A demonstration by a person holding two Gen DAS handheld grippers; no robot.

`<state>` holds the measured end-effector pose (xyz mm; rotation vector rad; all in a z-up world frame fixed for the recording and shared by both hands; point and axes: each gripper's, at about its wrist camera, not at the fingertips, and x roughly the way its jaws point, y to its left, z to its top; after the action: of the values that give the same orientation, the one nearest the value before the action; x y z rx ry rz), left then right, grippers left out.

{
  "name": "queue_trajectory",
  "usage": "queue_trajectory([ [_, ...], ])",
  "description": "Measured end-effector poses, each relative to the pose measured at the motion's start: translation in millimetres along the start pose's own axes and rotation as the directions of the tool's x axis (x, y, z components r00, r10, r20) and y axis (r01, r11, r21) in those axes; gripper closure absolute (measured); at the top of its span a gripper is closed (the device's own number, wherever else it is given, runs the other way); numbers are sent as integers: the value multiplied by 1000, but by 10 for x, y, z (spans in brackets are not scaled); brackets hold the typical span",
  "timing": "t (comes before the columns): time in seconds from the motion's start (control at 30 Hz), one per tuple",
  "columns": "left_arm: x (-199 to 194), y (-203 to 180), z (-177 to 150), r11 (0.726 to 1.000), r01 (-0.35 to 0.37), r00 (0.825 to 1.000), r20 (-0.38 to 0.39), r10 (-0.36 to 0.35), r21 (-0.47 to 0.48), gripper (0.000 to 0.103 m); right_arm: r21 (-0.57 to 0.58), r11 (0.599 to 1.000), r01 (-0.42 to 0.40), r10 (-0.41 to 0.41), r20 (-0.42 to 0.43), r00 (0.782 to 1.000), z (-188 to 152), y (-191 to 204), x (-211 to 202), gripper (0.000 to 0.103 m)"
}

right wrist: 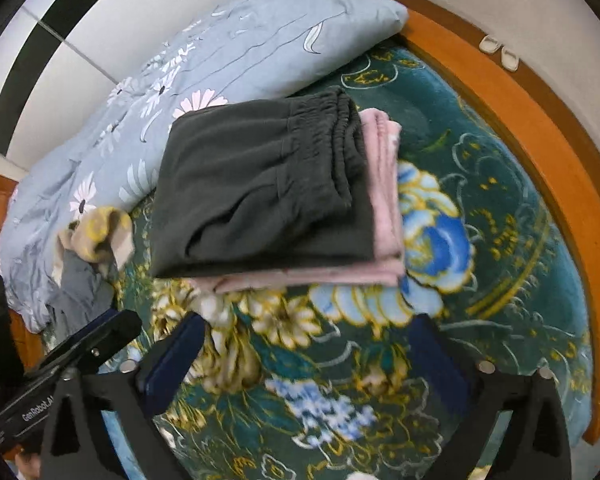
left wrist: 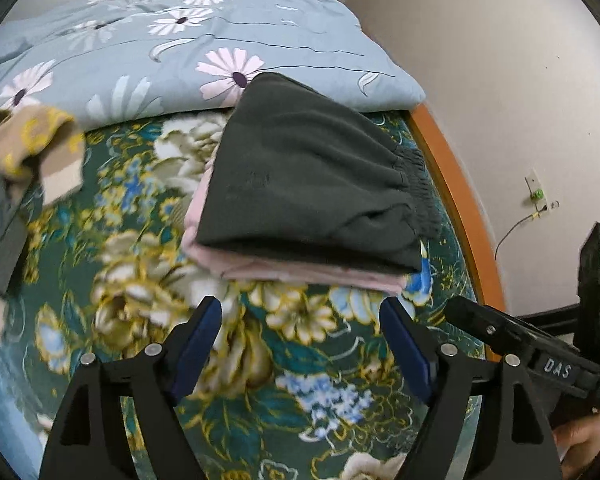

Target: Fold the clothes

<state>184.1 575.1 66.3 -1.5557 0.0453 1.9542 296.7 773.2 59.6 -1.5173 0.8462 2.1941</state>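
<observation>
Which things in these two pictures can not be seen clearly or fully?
- Folded pink garment: mostly covered by the folded dark grey trousers in both views.
- Crumpled beige-and-yellow cloth: motion-blurred and cut by the left edge in the left wrist view.
- Crumpled grey garment: partly behind the left tongs in the right wrist view.

Green floral blanket (left wrist: pixel 148 216), blue daisy quilt (left wrist: pixel 148 48), orange bed frame (right wrist: pixel 540 128), wall socket (left wrist: pixel 537 194)
</observation>
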Motion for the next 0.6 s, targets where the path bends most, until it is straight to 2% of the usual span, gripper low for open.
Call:
queue_trajectory([
  [0.07, -112, 34, -100, 999, 26, 1000, 16, -25, -22, 21, -15, 1000, 16, -16, 17, 1000, -88, 30, -127, 0],
  [0.2, -327, -15, -240, 1000, 6, 998, 54, -5, -11, 19, -55, 997, 61, -58, 63, 996, -233, 73, -346, 0],
  [0.27, -407, -50, -297, 1000, -13, 997, 69, 13, -6, 10, -79, 994, 80, -73, 80, 994, -273, 105, -420, 0],
  [0.47, -577, -200, -412, 991, -132, 982, 138, 129, 16, 9, -139, 984, 116, -101, 110, 989, -432, 123, -546, 0],
  [0.57, -595, -279, -457, 986, -168, 972, 173, 162, 22, 7, -133, 986, 100, -82, 131, 988, -508, 43, -597, 0],
  [0.6, -608, -329, -481, 981, -192, 963, 196, 183, 31, 6, -130, 988, 87, -68, 137, 988, -533, -10, -606, 0],
])
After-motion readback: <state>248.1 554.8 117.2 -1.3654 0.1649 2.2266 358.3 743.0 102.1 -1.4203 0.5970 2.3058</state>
